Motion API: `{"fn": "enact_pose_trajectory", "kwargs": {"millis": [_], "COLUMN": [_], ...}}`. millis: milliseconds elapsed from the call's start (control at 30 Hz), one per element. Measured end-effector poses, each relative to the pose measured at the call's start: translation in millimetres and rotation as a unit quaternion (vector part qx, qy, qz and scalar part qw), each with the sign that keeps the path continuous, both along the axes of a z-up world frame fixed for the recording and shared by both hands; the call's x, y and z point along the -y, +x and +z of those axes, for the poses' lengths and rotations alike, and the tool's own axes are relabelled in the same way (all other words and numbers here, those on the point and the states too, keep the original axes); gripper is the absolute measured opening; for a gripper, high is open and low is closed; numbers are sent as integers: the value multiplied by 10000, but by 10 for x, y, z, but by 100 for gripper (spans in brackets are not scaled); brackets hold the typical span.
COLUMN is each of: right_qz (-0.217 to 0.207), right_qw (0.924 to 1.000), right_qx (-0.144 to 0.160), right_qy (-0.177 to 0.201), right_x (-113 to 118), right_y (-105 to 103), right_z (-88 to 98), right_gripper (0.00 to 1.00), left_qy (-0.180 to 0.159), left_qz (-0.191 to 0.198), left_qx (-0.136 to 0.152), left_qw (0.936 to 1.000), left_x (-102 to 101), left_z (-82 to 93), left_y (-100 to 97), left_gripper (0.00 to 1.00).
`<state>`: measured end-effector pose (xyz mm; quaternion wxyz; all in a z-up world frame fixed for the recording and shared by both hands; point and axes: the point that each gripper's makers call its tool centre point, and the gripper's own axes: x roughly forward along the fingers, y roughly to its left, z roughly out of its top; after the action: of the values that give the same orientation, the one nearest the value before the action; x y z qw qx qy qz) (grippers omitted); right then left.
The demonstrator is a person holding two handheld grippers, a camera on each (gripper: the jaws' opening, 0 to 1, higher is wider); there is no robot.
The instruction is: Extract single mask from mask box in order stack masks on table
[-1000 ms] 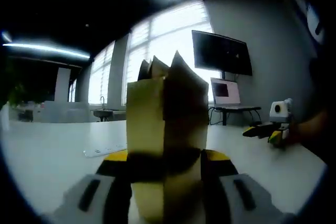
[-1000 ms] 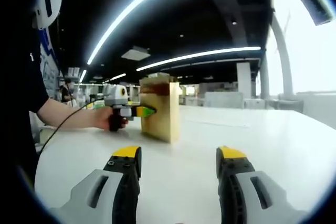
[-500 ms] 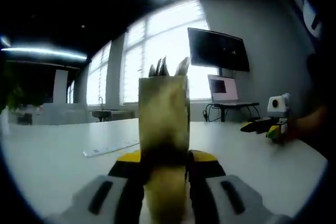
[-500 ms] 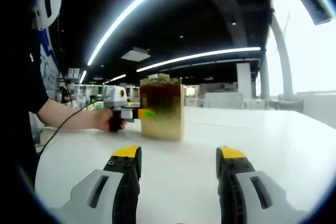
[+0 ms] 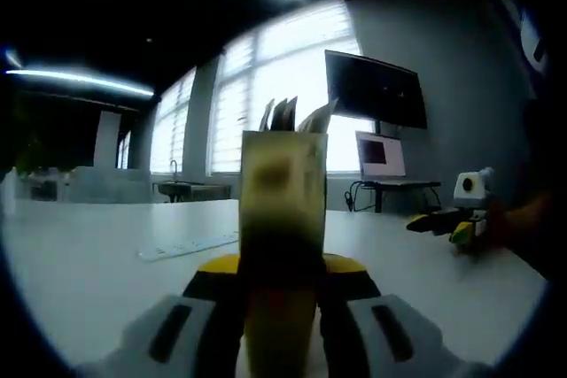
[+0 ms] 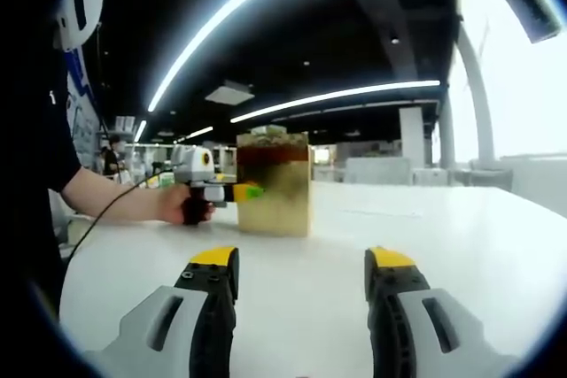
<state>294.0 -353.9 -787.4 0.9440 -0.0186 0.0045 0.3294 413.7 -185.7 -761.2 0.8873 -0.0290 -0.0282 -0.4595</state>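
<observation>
left gripper [image 5: 279, 307] pinches the mask box [image 5: 282, 219] upright on the table [image 5: 80, 263]; masks [image 5: 297, 115] stick out on top; right gripper [image 6: 301, 294] spread, well apart from it; risk: box tips or lifts when a mask is pulled; several could come out together.

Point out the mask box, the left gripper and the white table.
mask box [image 6: 273, 185], right gripper view, front face.
left gripper [image 6: 252, 190], right gripper view, fingertips at box.
white table [image 6: 461, 227], right gripper view, bare top.

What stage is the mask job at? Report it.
Done: the left gripper is shut on the upright mask box, standing on the table.
In hand: steadying the box; mask edges poke from its top.
Left: the right gripper is open, apart from the box; no mask is out.
</observation>
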Motion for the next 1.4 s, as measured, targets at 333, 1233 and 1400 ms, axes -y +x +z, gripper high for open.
{"fn": "enact_pose_trajectory", "kwargs": {"millis": [333, 1233, 1400], "right_qz": [2, 5, 26], "right_qw": [10000, 10000, 10000], "right_qx": [-8, -14, -18], "right_qy": [-12, -37, -66], "right_x": [-4, -3, -14], "right_y": [0, 0, -2], "right_z": [-2, -12, -18], "right_gripper": [53, 53, 52], "left_qy": [-21, 10, 14], "left_qz": [11, 228, 159], "left_qx": [103, 138, 142], "left_qw": [9999, 9996, 9998], "left_x": [23, -44, -71], "left_z": [32, 29, 44], "left_y": [25, -67, -240], "left_gripper": [32, 29, 28]}}
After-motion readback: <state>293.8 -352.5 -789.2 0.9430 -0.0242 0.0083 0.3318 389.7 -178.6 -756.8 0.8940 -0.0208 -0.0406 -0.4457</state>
